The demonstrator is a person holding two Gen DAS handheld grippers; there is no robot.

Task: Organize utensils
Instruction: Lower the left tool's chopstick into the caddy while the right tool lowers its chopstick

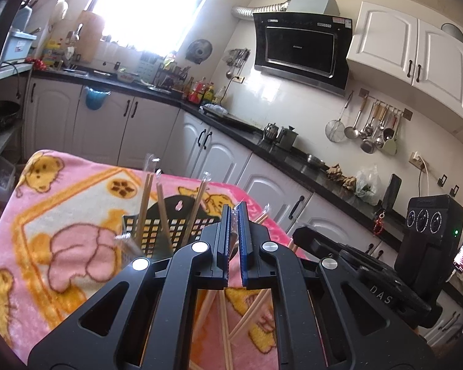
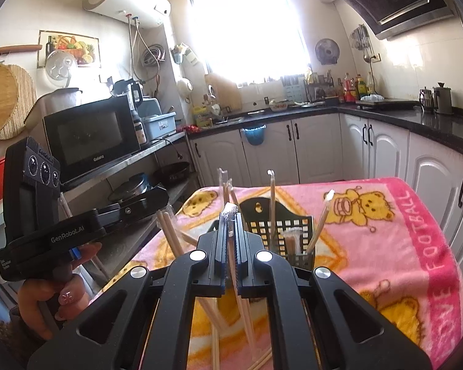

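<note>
1. Wrapped chopstick pairs are the task's things: several stand upright in the black holder (image 2: 281,231) on the pink blanket (image 2: 385,246) covering the table, and more loose chopsticks (image 2: 247,314) lie on the blanket in front of it.
2. The right hand-held gripper (image 2: 230,231) is clenched on one wrapped chopstick pair (image 2: 231,256), its wrapper tip poking out above the jaws.
3. The left hand-held gripper (image 1: 234,231) is likewise clenched on another wrapped pair (image 1: 235,240).
4. The step in hand looks like carrying both pairs to the holder.
5. Next, each pair needs tipping upright over a compartment before release, clear of the sticks already standing there.
</note>
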